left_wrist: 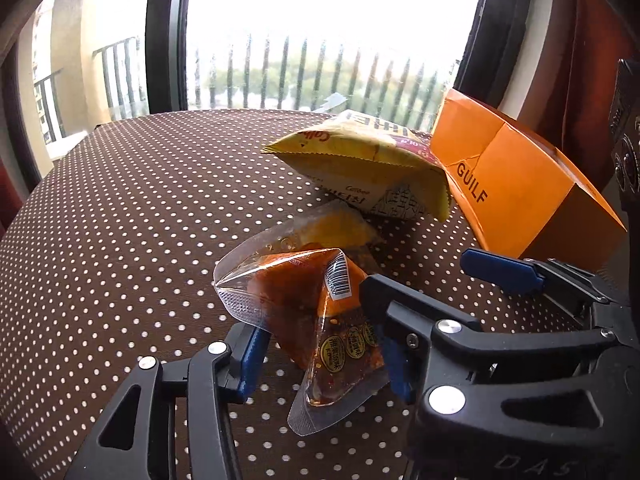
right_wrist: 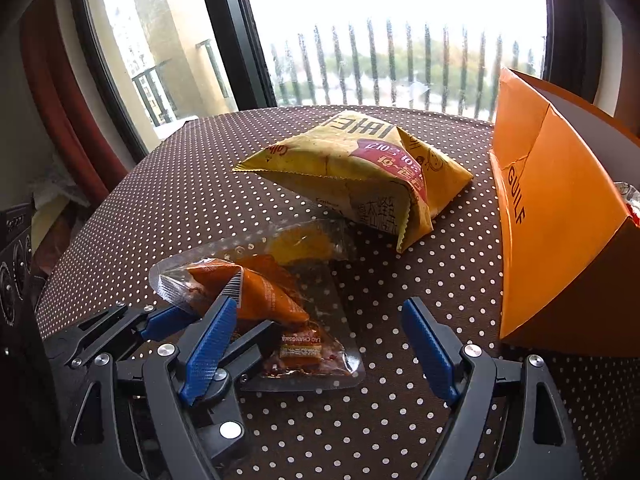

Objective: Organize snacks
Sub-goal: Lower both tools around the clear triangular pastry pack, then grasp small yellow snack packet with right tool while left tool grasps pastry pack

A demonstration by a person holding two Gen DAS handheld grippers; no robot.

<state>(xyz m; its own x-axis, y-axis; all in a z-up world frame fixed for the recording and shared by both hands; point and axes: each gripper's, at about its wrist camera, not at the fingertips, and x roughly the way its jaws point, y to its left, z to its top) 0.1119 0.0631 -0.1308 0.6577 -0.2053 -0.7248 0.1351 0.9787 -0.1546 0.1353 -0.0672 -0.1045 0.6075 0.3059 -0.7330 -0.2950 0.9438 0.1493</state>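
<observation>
A clear packet of red-orange spicy snack [left_wrist: 320, 320] is bunched up between the blue pads of my left gripper [left_wrist: 322, 354], which is shut on it just above the dotted tablecloth. In the right wrist view the packet [right_wrist: 272, 300] and the left gripper [right_wrist: 236, 320] sit at lower left. My right gripper [right_wrist: 320, 352] stands open beside them, its pads touching nothing. One of its blue fingers [left_wrist: 500, 270] shows at the right of the left wrist view. A second clear packet with yellow contents [left_wrist: 340, 226] lies behind, partly under a yellow chip bag [left_wrist: 360, 164].
An orange cardboard box marked GUILF [right_wrist: 560, 208] stands open at the right, close to the chip bag [right_wrist: 352, 168]. The round table's brown polka-dot cloth [right_wrist: 400, 420] ends at a window with a railing behind. Bare cloth shows on the left [left_wrist: 120, 220].
</observation>
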